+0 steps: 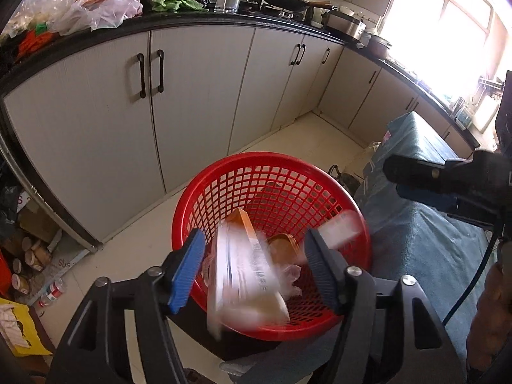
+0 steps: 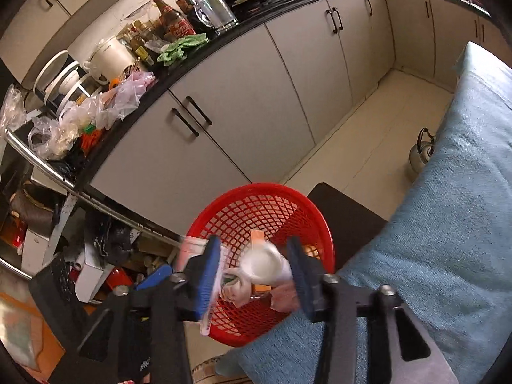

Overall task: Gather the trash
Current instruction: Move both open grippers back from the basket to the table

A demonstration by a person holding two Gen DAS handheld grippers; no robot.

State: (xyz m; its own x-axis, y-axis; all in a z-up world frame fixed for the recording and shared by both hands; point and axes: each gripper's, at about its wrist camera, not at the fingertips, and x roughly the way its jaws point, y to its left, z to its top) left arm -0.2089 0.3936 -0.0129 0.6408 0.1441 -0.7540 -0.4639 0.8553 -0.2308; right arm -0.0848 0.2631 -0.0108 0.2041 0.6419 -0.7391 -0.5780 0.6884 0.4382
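A red mesh basket (image 1: 288, 192) stands beside the blue-covered table, also in the right wrist view (image 2: 262, 204). My left gripper (image 1: 252, 268) is open above the basket; a blurred box-shaped package (image 1: 243, 275) hangs between its fingers, touching neither, over the basket. A white blurred piece (image 1: 340, 227) is at the basket's right rim. My right gripper (image 2: 256, 278) is open over the basket; a blurred white cup-like piece (image 2: 262, 264) and crumpled wrappers (image 2: 235, 289) are between its fingers. A brown cup (image 1: 283, 249) lies in the basket.
Grey kitchen cabinets (image 1: 192, 102) with a cluttered black counter (image 1: 179, 20) run behind the basket. A blue cloth-covered table (image 2: 448, 224) is at the right. A metal kettle (image 2: 420, 155) stands on the floor. Boxes and bottles crowd the lower left (image 2: 105, 262).
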